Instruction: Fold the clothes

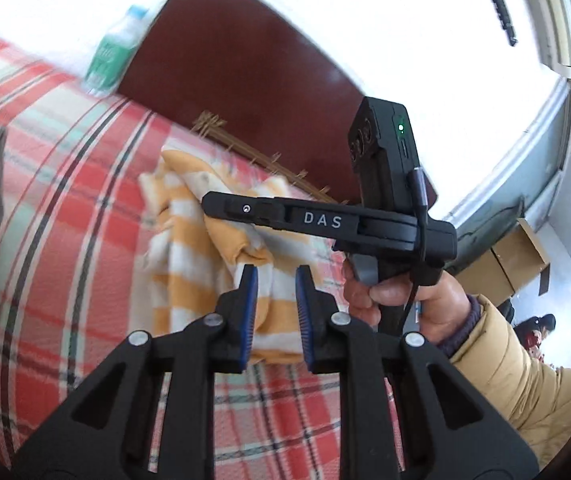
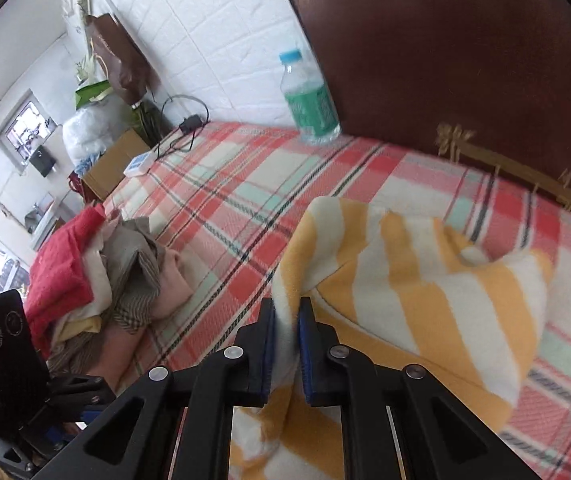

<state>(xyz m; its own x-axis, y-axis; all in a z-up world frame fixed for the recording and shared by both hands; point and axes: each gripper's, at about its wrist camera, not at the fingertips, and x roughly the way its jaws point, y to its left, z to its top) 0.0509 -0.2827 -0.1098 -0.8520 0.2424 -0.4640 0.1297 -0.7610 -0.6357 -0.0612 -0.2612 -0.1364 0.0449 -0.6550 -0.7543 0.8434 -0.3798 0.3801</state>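
While the right gripper (image 2: 286, 312) clamps a fold of the yellow-and-white striped cloth (image 2: 425, 280), lifting it off the plaid bedspread (image 2: 245, 184) near the headboard (image 2: 465, 60), the left gripper (image 1: 276, 280) hangs above the cloth, jaws apart and empty.

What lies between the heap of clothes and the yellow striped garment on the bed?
Only bare plaid bedspread separates the clothes heap from the yellow striped garment, as the right wrist view shows.
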